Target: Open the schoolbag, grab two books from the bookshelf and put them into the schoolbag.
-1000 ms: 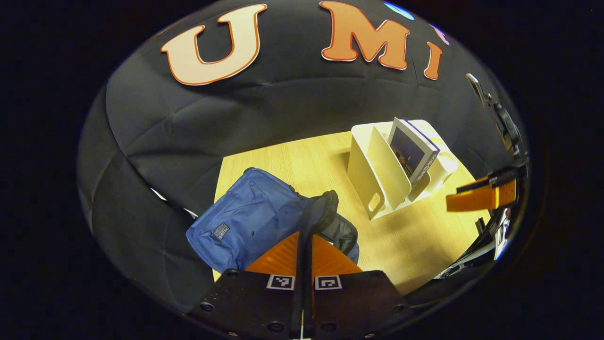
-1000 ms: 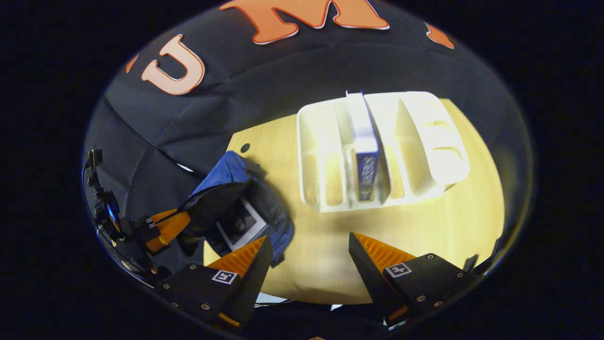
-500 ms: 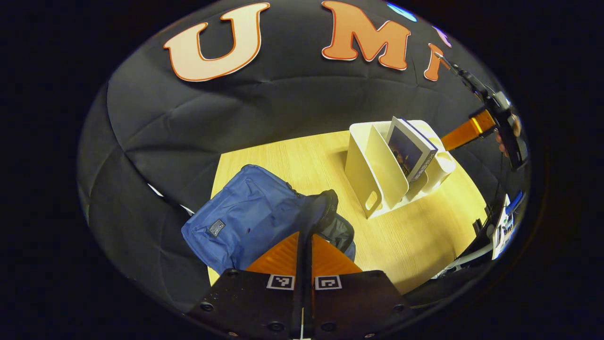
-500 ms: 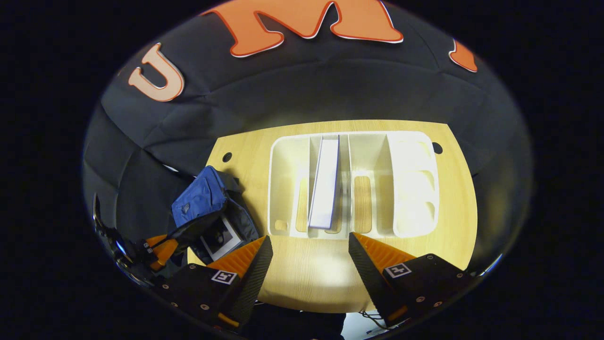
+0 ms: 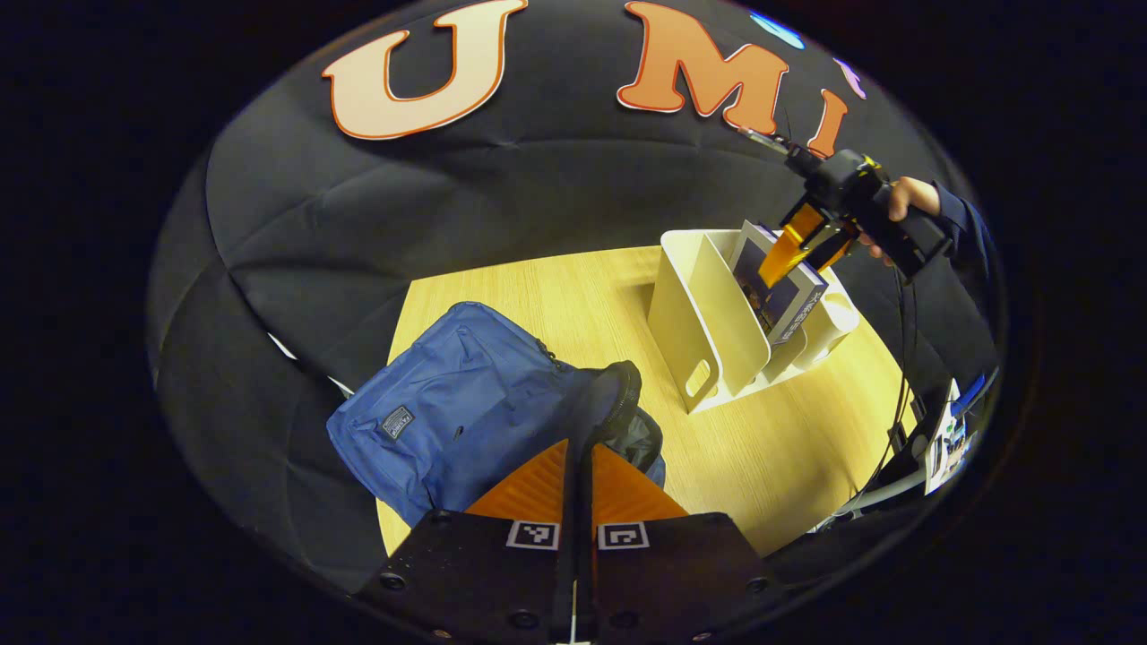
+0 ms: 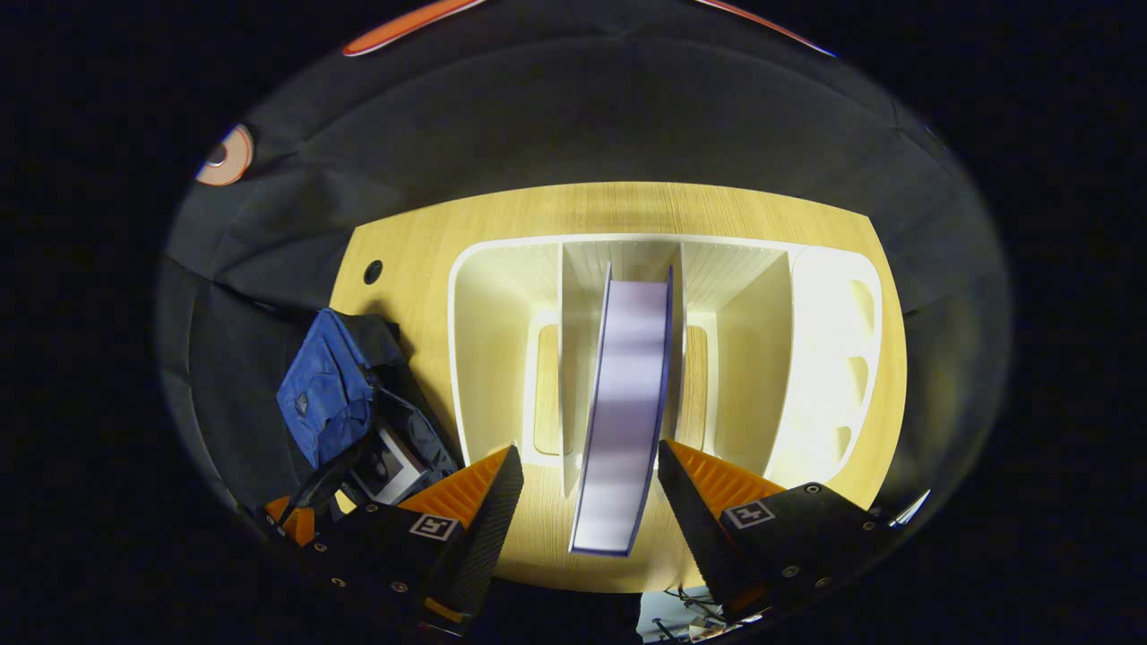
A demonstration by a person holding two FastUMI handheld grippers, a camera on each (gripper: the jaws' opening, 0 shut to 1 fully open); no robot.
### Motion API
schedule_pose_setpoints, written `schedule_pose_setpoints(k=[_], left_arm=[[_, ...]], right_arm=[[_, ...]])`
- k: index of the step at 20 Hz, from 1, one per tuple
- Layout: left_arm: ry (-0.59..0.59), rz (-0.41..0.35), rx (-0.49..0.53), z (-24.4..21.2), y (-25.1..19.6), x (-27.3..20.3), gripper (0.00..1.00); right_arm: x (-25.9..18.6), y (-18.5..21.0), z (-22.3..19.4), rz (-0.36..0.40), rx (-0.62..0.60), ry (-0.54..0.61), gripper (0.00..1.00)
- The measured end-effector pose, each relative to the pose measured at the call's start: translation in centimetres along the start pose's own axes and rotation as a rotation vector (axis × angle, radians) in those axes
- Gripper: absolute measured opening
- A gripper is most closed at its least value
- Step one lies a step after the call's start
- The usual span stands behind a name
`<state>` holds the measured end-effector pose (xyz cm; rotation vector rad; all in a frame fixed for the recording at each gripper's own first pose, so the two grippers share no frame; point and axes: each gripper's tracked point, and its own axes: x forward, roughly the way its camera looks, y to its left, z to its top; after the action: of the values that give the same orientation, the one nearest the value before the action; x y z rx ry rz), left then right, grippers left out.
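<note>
While the left gripper (image 5: 581, 452) is clamped on the dark rim of the schoolbag's mouth, holding it open, the right gripper (image 6: 587, 466) hangs above the bookshelf (image 6: 833, 358) with its fingers spread wide on either side of the standing book (image 6: 627, 394). Neither finger appears to touch the book yet; gaps show on both sides.

Position of items, taken from the bookshelf:
- The book stands on edge in the middle compartment of the bookshelf, leaning on a divider in the left gripper view (image 5: 780, 287).
- The schoolbag (image 5: 448, 421) lies on the wooden table (image 5: 789, 448) to the bookshelf's left, well apart from it, near the table's edge.
- A second book (image 6: 387, 461) lies inside the open schoolbag, its cover visible through the mouth.

Progress, as judged:
- Schoolbag opened: done.
- First book into the schoolbag: apparently done.
- Second book: not yet gripped. Closing on it, lifting it clear of the dividers, carrying it across and lowering it into the bag remain.

The person's hand (image 5: 901, 202) holds the right gripper's handle above the bookshelf.
</note>
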<state>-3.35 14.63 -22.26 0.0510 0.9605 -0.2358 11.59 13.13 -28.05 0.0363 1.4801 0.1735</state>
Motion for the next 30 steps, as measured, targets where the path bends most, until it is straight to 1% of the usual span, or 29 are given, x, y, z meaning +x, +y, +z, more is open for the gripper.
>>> schedule_pose_setpoints(k=[1,3,4,7,8,9,10,12,13,14,16,17,18,21,24,27,30], left_arm=[[0.002,-0.005,-0.006,-0.1,0.0,0.1,0.02],[0.01,-0.009,-0.02,-0.5,0.0,0.4,0.01],[0.011,-0.008,-0.022,-0.6,0.1,0.4,0.01],[0.011,-0.01,-0.019,-0.6,0.1,0.3,0.01],[0.012,-0.01,-0.02,-0.6,0.0,0.3,0.01],[0.014,-0.012,-0.023,-0.5,0.0,0.4,0.02],[0.014,-0.012,-0.023,-0.6,-0.1,0.5,0.01],[0.013,-0.016,-0.025,-0.7,-0.2,0.3,0.01],[0.014,-0.017,-0.026,-0.7,-0.2,0.4,0.01],[0.016,-0.018,-0.025,-0.9,-0.3,0.4,0.01],[0.016,-0.018,-0.025,-0.8,-0.2,0.5,0.01],[0.014,-0.018,-0.023,-0.7,-0.3,0.5,0.02],[0.013,-0.02,-0.02,-0.9,-0.4,0.4,0.02],[0.012,-0.02,-0.015,-0.7,-0.4,0.5,0.01],[0.013,-0.021,-0.01,-0.5,-0.6,0.4,0.01],[0.002,-0.016,0.01,-0.2,-0.5,0.3,0.01],[0.006,-0.011,0.023,-0.1,-0.5,0.2,0.02]], right_arm=[[0.6,-0.1,0.2,-0.008,0.001,0.019,0.9],[2.0,-1.0,0.1,-0.049,-0.007,0.049,0.83],[2.6,-1.3,0.2,-0.077,-0.007,0.058,0.78],[4.1,-1.7,0.8,-0.114,0.005,0.055,0.7],[4.5,-2.0,0.9,-0.125,0.008,0.054,0.56],[4.9,-2.7,0.9,-0.149,0.006,0.058,0.53],[5.0,-3.3,0.9,-0.176,0.01,0.058,0.54],[5.0,-3.4,1.2,-0.177,0.033,0.038,0.44],[4.3,-3.6,1.5,-0.176,0.043,0.023,0.43],[3.8,-3.8,1.8,-0.169,0.055,0.009,0.42],[2.5,-3.4,1.8,-0.132,0.08,-0.005,0.41],[1.4,-3.3,1.7,-0.109,0.085,-0.01,0.49],[0.4,-3.2,1.6,-0.086,0.086,-0.022,0.41],[-3.5,-2.6,0.9,-0.032,0.055,-0.053,0.41],[-8.0,-2.1,0.4,0.034,0.049,-0.124,0.41],[-11.3,-1.9,-0.7,0.076,0.043,-0.206,0.41],[-14.1,-1.1,-2.0,0.144,0.052,-0.235,0.41]])
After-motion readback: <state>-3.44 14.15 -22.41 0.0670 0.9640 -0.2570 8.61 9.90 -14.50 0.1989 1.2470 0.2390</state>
